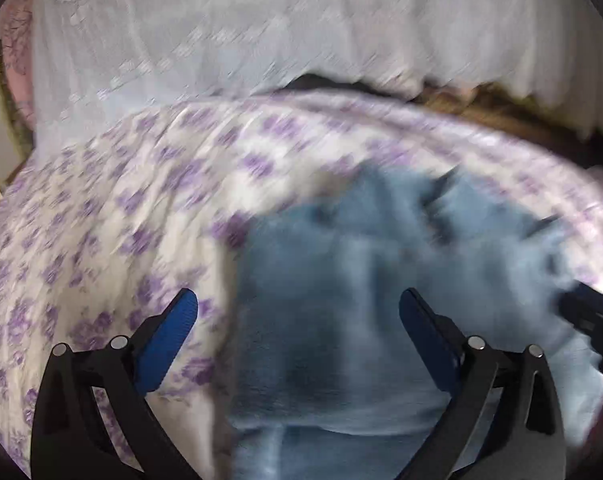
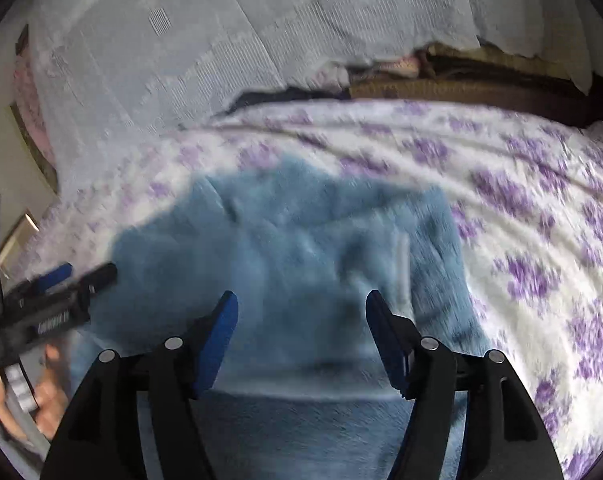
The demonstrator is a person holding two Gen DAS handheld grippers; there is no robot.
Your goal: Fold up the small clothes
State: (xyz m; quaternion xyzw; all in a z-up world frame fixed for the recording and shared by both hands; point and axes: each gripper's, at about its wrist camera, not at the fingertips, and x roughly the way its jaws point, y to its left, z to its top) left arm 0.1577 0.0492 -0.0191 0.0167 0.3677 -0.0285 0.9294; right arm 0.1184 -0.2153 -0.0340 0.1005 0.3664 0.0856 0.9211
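Black hinged arms tipped with ribbed blue pads frame both views: the left gripper (image 1: 298,312) stands spread wide and the right gripper (image 2: 301,312) is parted too, neither pinching anything. Under them lies the blue fleece garment (image 2: 285,240), soft, fuzzy and rumpled, flat on the white bedspread (image 2: 541,208) with purple flowers. Beyond hangs a pale lace curtain (image 1: 261,20), blurred.

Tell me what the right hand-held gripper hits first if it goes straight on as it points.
Most likely the blue garment: it lies straight ahead of the open right hand-held gripper, on the flowered bedcover. Blur hides the exact depth.
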